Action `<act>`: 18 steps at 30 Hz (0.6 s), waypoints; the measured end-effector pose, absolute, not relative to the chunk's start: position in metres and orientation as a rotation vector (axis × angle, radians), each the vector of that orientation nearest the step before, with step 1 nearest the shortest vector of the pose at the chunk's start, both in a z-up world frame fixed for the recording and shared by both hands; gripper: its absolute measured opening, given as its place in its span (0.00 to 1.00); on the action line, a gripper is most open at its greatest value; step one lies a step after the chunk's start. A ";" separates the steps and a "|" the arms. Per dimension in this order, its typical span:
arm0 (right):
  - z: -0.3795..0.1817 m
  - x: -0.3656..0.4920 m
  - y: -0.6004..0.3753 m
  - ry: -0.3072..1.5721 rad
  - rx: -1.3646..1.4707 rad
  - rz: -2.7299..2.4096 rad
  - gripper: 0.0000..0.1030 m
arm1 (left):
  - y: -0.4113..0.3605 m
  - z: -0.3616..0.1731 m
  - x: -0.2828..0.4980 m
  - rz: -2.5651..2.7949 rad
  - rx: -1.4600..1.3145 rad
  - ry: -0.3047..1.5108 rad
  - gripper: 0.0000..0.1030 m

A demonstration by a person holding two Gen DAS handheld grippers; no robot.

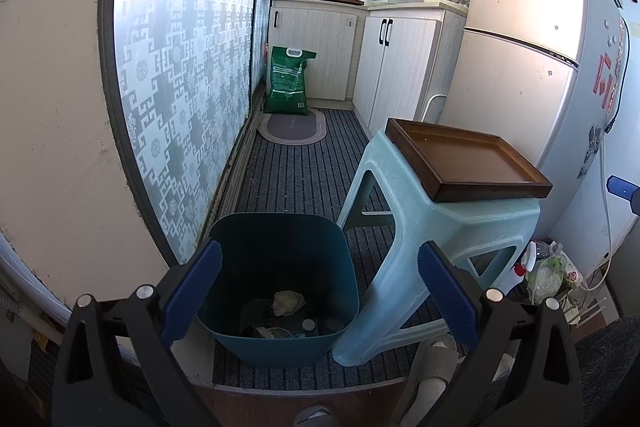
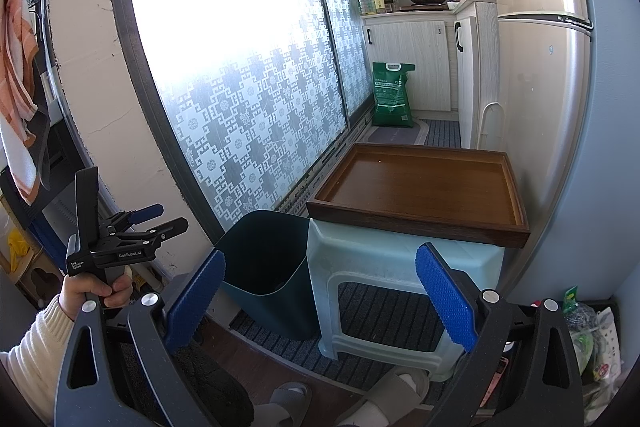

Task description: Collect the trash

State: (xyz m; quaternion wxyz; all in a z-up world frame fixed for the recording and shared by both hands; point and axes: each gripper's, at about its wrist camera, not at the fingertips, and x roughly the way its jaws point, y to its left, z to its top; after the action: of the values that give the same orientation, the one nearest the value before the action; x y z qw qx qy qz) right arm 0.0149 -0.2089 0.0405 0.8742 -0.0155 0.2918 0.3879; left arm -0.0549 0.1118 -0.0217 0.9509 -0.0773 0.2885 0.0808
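Note:
A dark teal trash bin (image 1: pixel 280 283) stands on the striped floor mat, left of a pale blue plastic stool (image 1: pixel 436 243). Inside it lie a crumpled paper wad (image 1: pixel 286 302) and other small scraps. A bare brown wooden tray (image 1: pixel 464 159) rests on the stool. My left gripper (image 1: pixel 318 291) is open and empty, held above and in front of the bin. My right gripper (image 2: pixel 320 303) is open and empty, facing the bin (image 2: pixel 268 267), stool (image 2: pixel 400 283) and tray (image 2: pixel 424 187). The left gripper (image 2: pixel 154 217) shows at the left of the right wrist view, held in a hand.
A frosted patterned sliding door (image 1: pixel 188 75) runs along the left. A fridge (image 1: pixel 532 39) stands right of the stool. White cabinets (image 1: pixel 396 67), a green sack (image 1: pixel 289 81) and an oval mat (image 1: pixel 292 127) lie beyond. Bagged items (image 1: pixel 548 275) sit by the fridge. Slippered feet (image 2: pixel 400 387) are below.

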 end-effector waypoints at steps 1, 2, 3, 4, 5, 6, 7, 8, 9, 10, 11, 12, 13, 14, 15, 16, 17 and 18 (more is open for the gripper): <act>0.040 0.015 -0.209 0.610 -0.033 0.810 0.94 | 0.112 -0.022 -0.055 0.164 -0.157 0.586 0.97; 0.041 0.015 -0.209 0.610 -0.033 0.810 0.94 | 0.112 -0.022 -0.055 0.164 -0.157 0.586 0.97; 0.041 0.015 -0.209 0.610 -0.032 0.810 0.94 | 0.111 -0.022 -0.055 0.165 -0.156 0.586 0.97; 0.041 0.015 -0.209 0.610 -0.032 0.810 0.94 | 0.111 -0.022 -0.055 0.164 -0.157 0.586 0.97; 0.041 0.015 -0.209 0.610 -0.032 0.810 0.94 | 0.112 -0.022 -0.055 0.164 -0.158 0.586 0.97; 0.041 0.015 -0.209 0.610 -0.033 0.811 0.94 | 0.111 -0.022 -0.055 0.164 -0.158 0.586 0.97; 0.041 0.015 -0.209 0.610 -0.033 0.811 0.94 | 0.111 -0.022 -0.055 0.165 -0.157 0.586 0.97; 0.041 0.015 -0.209 0.610 -0.034 0.811 0.94 | 0.111 -0.022 -0.055 0.165 -0.157 0.587 0.97; 0.041 0.015 -0.209 0.610 -0.033 0.810 0.94 | 0.111 -0.022 -0.055 0.164 -0.157 0.586 0.97; 0.041 0.015 -0.209 0.610 -0.032 0.810 0.94 | 0.111 -0.022 -0.055 0.163 -0.157 0.587 0.97; 0.041 0.015 -0.209 0.610 -0.032 0.810 0.94 | 0.111 -0.022 -0.055 0.163 -0.156 0.588 0.97; 0.041 0.015 -0.209 0.610 -0.032 0.810 0.94 | 0.112 -0.022 -0.055 0.162 -0.156 0.587 0.97; 0.041 0.015 -0.209 0.610 -0.033 0.810 0.94 | 0.112 -0.022 -0.055 0.162 -0.156 0.587 0.97; 0.041 0.015 -0.209 0.610 -0.033 0.810 0.94 | 0.112 -0.022 -0.055 0.163 -0.156 0.587 0.97; 0.041 0.015 -0.209 0.610 -0.032 0.810 0.94 | 0.112 -0.022 -0.055 0.163 -0.157 0.587 0.97; 0.041 0.015 -0.209 0.610 -0.032 0.810 0.94 | 0.112 -0.022 -0.055 0.161 -0.158 0.587 0.97; 0.041 0.015 -0.209 0.610 -0.031 0.810 0.94 | 0.113 -0.023 -0.055 0.159 -0.158 0.588 0.97; 0.041 0.015 -0.209 0.610 -0.032 0.810 0.94 | 0.113 -0.023 -0.055 0.160 -0.157 0.590 0.97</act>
State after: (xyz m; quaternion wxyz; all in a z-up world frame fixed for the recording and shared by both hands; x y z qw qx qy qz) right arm 0.0151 -0.2091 0.0409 0.8740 -0.0154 0.2922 0.3880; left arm -0.0546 0.1129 -0.0231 0.9507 -0.0772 0.2900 0.0785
